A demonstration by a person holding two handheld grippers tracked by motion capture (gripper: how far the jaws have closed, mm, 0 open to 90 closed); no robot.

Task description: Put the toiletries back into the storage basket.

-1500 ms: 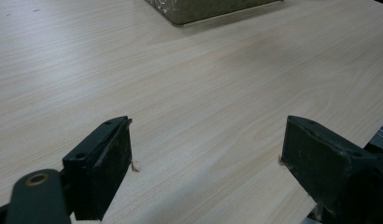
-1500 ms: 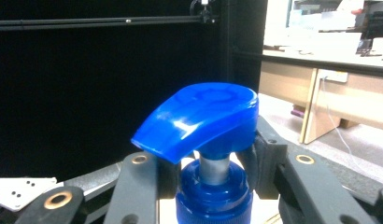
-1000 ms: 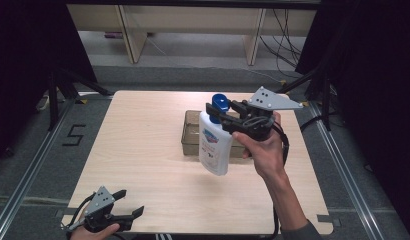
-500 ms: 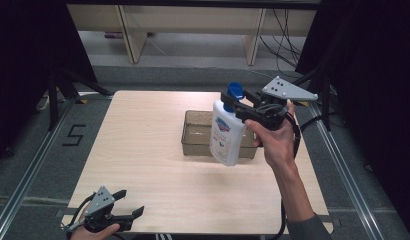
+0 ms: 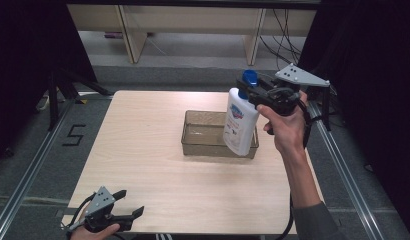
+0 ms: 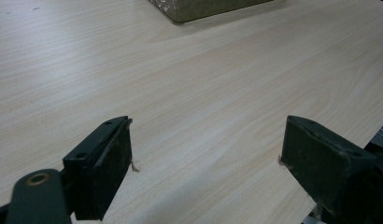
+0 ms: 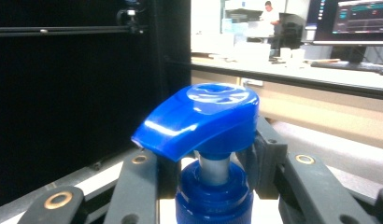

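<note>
Above the table (image 5: pixel 143 150), the right tool (image 5: pixel 253 92) grips a pump bottle's (image 5: pixel 239 125) neck (left tool (image 5: pixel 128 212) released).

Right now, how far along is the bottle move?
Done: the right gripper has the pump bottle clamped at its neck under the blue pump head and lifted off the table. In hand: it hangs, slightly tilted, over the right end of the clear tray. Left, probably: set it down and release. The left gripper idles open at the near edge.
</note>
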